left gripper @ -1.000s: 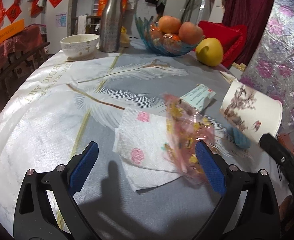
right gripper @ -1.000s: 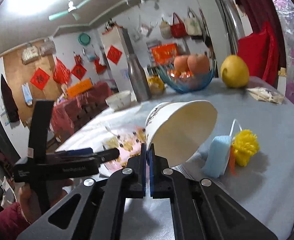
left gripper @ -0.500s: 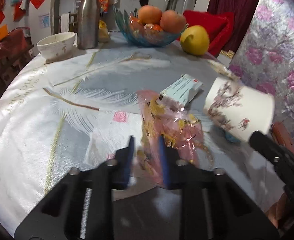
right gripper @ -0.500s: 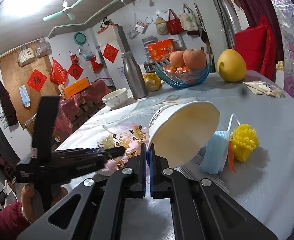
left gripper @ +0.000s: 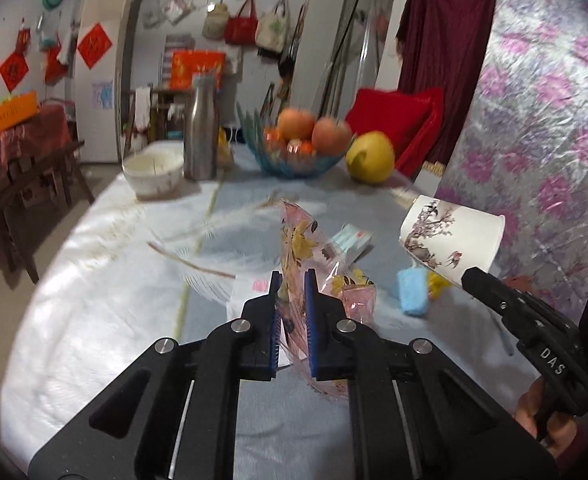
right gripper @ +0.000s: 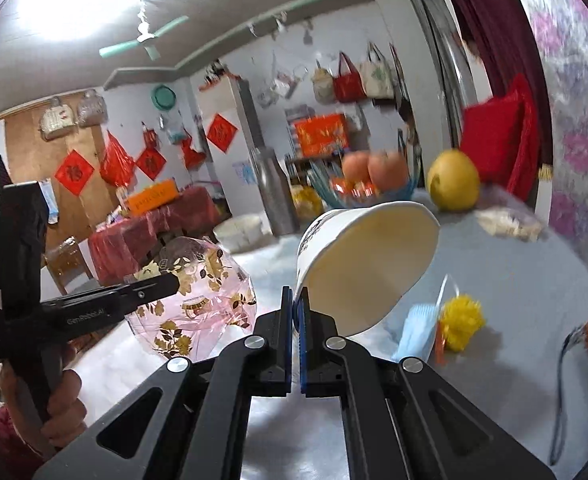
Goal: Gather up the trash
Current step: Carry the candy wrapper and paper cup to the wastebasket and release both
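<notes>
My left gripper [left gripper: 291, 280] is clamped on the pink flowered plastic wrapper [left gripper: 300, 248], which hangs crumpled between its blue pads above the table [left gripper: 93, 300]; in the right wrist view the same wrapper [right gripper: 193, 288] dangles clear of the surface. My right gripper [right gripper: 296, 300] is closed on the rim of a white paper cup [right gripper: 358, 264] printed with blossoms, tipped so its open mouth faces the camera. The table wears a pale grey-blue cloth with a large white feather pattern. On it, near the cup, lie a light blue face mask [right gripper: 416, 330] and, touching it, a yellow pom-pom-like thing [right gripper: 460, 322]; a small white and green box [left gripper: 352, 240] rests behind the wrapper, and a white tissue [left gripper: 249, 292] shows just under my left fingers. At the far side stand a white bowl [left gripper: 153, 174], a steel bottle [left gripper: 201, 128], a blue glass fruit bowl [left gripper: 294, 160] holding reddish-orange fruit, and a yellow pomelo [left gripper: 370, 156] beside it. Beyond are white walls hung with red paper diamonds and tote bags, a green ceiling fan [right gripper: 145, 40], a dark red curtain, a red cushion and, on the right, a floral purple covering.
</notes>
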Available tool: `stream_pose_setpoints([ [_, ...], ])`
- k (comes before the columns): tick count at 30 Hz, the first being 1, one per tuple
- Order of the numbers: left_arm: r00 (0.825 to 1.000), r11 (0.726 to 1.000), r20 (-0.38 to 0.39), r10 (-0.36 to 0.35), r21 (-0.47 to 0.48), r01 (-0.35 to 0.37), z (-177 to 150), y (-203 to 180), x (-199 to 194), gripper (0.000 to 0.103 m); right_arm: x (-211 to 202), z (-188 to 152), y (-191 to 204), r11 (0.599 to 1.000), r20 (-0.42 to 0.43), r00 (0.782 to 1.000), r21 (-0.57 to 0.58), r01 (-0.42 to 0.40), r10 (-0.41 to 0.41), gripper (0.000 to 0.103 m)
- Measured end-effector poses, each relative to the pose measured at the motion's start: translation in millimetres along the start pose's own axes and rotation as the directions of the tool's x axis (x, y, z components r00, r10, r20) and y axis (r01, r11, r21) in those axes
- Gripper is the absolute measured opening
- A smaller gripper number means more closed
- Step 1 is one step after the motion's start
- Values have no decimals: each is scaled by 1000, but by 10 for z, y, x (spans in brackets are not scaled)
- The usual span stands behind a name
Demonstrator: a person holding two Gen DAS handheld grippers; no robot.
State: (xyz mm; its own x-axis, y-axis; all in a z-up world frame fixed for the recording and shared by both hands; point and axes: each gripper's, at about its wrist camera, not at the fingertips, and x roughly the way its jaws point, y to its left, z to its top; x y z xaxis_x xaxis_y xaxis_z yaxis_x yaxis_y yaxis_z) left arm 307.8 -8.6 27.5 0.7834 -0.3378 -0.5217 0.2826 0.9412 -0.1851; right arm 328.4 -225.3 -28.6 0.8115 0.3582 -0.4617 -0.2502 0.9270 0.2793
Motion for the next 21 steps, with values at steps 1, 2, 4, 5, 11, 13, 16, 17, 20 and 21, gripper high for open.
stream_pose_setpoints([
  [1, 1000, 1000, 12, -2, 3, 2, 17, -18, -68, 12, -102, 43, 48, 1000, 13, 1000, -8, -4, 4, 3],
  [2, 1000, 1000, 30, -4, 7, 4, 37, -45, -170, 12, -207, 80, 93, 1000, 25, 1000, -14, -12, 12, 3],
  [4, 998, 1000, 59, -9, 11, 9, 58, -84, -340, 12, -393, 126, 173, 999, 48, 998, -26, -25, 26, 3],
  [5, 997, 1000, 71, -13, 13, 12, 67, -103, -421, 12, -468, 144, 207, 999, 57, 998, -33, -28, 29, 3],
  [11, 990, 999, 136, -24, 35, 19, 73, -239, -919, 12, -991, 233, 458, 996, 109, 992, -78, -51, 59, 3],
  [13, 987, 999, 156, -28, 45, 21, 59, -291, -1090, 12, -1185, 253, 534, 994, 128, 989, -86, -62, 73, 3],
  [16, 981, 998, 194, -26, 67, 13, 18, -381, -1375, 12, -1461, 278, 642, 992, 150, 985, -101, -74, 89, 3],
  [17, 979, 997, 204, -27, 71, 12, 0, -405, -1460, 12, -1534, 282, 679, 991, 155, 984, -106, -75, 92, 3],
  [20, 971, 997, 235, -38, 75, 21, -64, -461, -1742, 12, -1864, 256, 805, 988, 174, 979, -129, -89, 111, 3],
  [21, 969, 997, 244, -42, 77, 24, -85, -468, -1822, 12, -1948, 243, 847, 986, 178, 977, -136, -93, 117, 3],
])
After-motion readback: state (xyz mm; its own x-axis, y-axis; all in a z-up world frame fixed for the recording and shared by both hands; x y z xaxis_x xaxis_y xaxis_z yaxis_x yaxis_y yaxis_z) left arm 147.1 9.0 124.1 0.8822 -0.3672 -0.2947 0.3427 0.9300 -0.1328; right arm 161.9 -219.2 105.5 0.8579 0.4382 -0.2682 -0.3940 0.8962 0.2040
